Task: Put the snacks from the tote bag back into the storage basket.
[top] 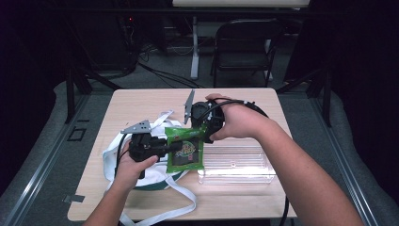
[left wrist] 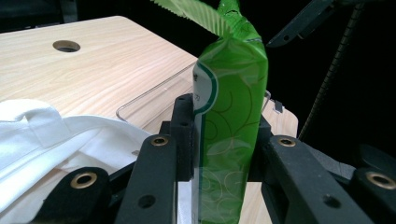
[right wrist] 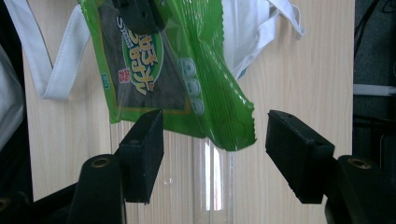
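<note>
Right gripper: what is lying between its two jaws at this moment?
In the right gripper view, the right gripper stands open, and a corner of the green snack packet hangs in the gap, touching neither jaw. The left gripper clamps that packet.

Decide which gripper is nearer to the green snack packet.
Left. The left gripper is shut on the green snack packet, holding it above the table. The right gripper is open, its jaws either side of the packet's corner, not touching.

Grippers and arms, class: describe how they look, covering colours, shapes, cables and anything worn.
Both the left gripper and right gripper are black, blocky tools, each topped by a grey three-cornered plate. Their fingers are black rectangular pads on arms with brass-ringed holes. Black cables trail from each. The forearms are bare, with no sleeves in view.
</note>
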